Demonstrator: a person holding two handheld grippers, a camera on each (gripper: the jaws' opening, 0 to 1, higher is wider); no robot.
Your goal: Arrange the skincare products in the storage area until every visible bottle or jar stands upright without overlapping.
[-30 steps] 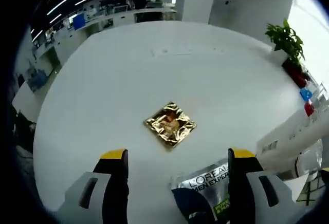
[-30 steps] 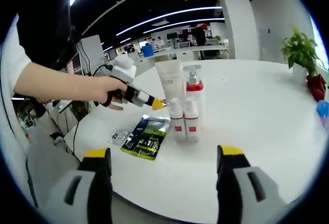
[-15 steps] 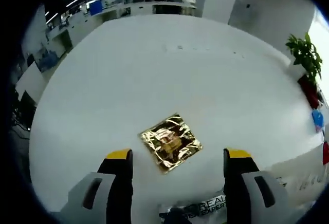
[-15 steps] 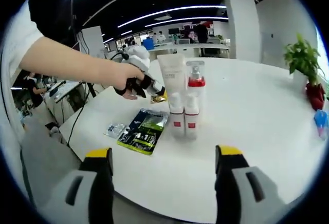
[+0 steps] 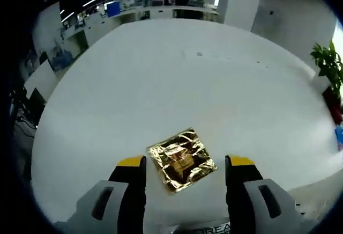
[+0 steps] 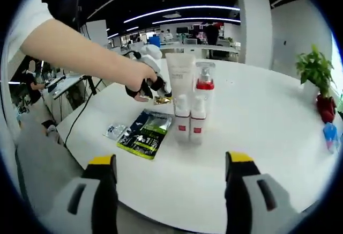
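The left gripper [image 5: 185, 161] has its two yellow-tipped jaws spread wide, one on each side of a shiny gold foil sachet [image 5: 181, 159] that lies flat on the white table [image 5: 177, 78]. The jaws are near the sachet, but I cannot tell if they touch it. In the right gripper view the gold sachet [image 6: 162, 100] sits just behind the standing bottles, on the side away from the camera. Those bottles are a tall white tube [image 6: 180, 76], a red-collared pump bottle [image 6: 204, 92] and two small white bottles with red labels [image 6: 189, 119], all upright and close together. A dark green sachet [image 6: 144, 133] and a small clear packet [image 6: 115, 132] lie flat beside the bottles. The right gripper [image 6: 170, 164] hangs in front of the bottles with its jaws wide apart and nothing between them. The gold sachet looks thin, light, crinkly and probably slippery, so it may slide when pushed. It seems best to pinch it by one edge.
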